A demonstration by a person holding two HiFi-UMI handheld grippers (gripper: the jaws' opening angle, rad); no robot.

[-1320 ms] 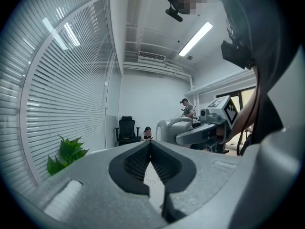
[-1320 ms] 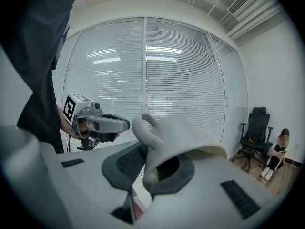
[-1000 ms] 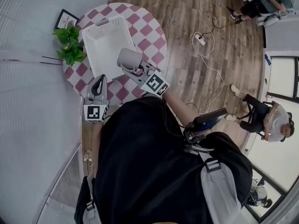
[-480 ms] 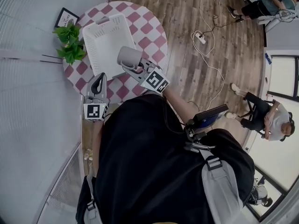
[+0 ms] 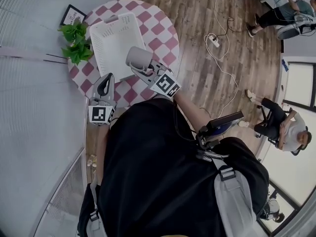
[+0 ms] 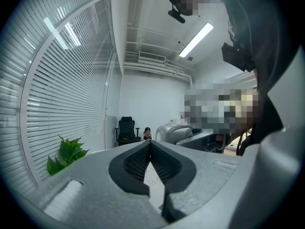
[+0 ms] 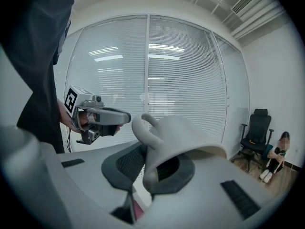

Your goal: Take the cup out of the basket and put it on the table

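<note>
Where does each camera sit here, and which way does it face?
Head view: on the person's head, looking steeply down at a round pink-checked table, white plastic basket, left tongs, right tongs holding a pale grey handled cup; black-clad torso.
Left gripper view: on the shut, empty left tongs, facing window blinds and a green leafy plant; black clothing at right.
Right gripper view: on the right tongs, facing blinds past the cup; black clothing at left.
Shared: head and right gripper views both show cup and left tongs.
</note>
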